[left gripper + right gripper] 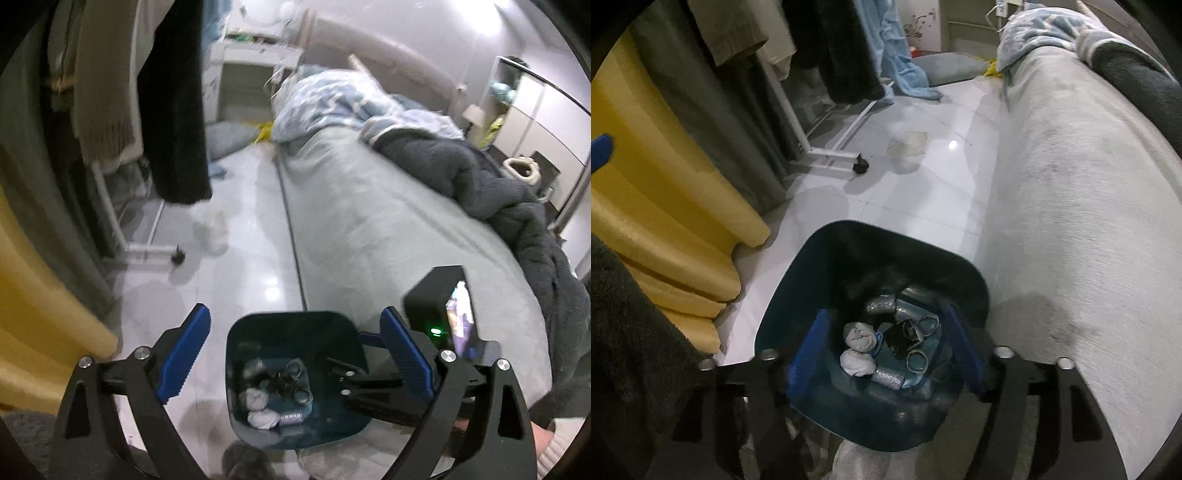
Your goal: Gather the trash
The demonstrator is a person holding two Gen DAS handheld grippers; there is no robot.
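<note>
I am holding my left tongs (295, 354) wide open above the floor, nothing between the blue pads (184, 350), and the dark blue bin (295, 325) is sitting straight below and between them. My right tongs (884, 350) are hanging over the mouth of the same bin (812, 266), spread well apart too, gripping nothing; their blue fingers (807, 354) are blurring against the bin's inside walls, so I cannot tell how deep they are reaching. In the left view those right tongs are showing just right of the bin, with a small lit screen (460, 317) above them. Trash is lying at the bottom of the bin: two white crumpled wads (858, 349), a silvery wrapped roll (886, 378), another silvery piece (881, 306), some metal rings (916, 360) and a dark scrap (901, 338). The bin is standing on the glossy white tile floor (886, 206), just beside the grey bed (1071, 221). A crumpled clear plastic piece (908, 146) is lying on the floor well beyond the bin, near the white clothes rack (846, 136) and its black wheel (860, 166). A yellow curtain (665, 206) is hanging to the left. On the bed, a dark blanket (480, 177) and a blue patterned quilt (332, 103) are piling up at the far end.
</note>
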